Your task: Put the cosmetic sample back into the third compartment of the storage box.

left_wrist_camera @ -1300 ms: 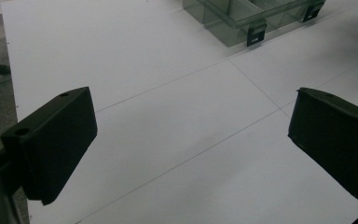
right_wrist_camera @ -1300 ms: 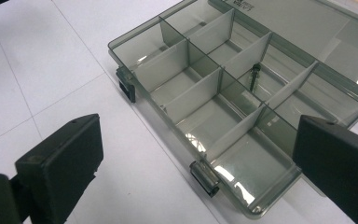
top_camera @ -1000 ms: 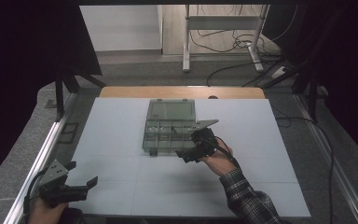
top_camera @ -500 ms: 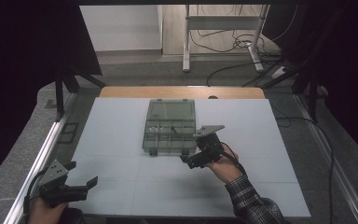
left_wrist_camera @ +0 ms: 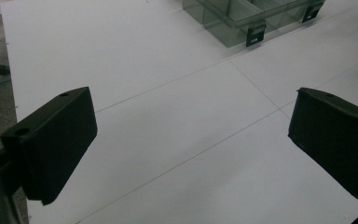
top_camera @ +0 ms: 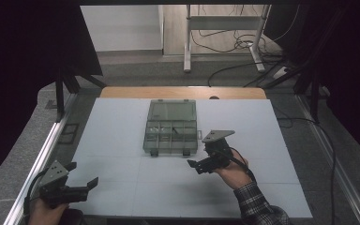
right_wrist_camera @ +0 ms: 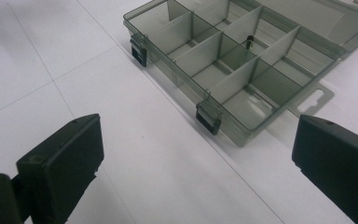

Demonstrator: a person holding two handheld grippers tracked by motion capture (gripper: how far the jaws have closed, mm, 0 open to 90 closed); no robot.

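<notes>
A smoky transparent organizer box (top_camera: 171, 127) lies in the middle of the white table (top_camera: 122, 122), its lid folded flat behind it. In the right gripper view the box (right_wrist_camera: 233, 60) shows several divided compartments, two black front latches, and a small dark part (right_wrist_camera: 249, 41) in one compartment. My right gripper (top_camera: 198, 166) hovers just in front of the box's right corner and is open with nothing between its jaws (right_wrist_camera: 196, 158). My left gripper (top_camera: 82, 174) is at the table's near left corner, open and holding nothing (left_wrist_camera: 191, 135). The box corner (left_wrist_camera: 242, 21) is far ahead of it.
A wooden strip (top_camera: 183, 92) borders the table's far edge. A metal rail (top_camera: 42, 154) runs along the left side. Cables (top_camera: 243, 42) and a stand's legs lie on the floor beyond. Thin seams cross the white tabletop.
My right gripper has drawn back from the box toward the person and slightly to the right. The left gripper has stayed where it was.
</notes>
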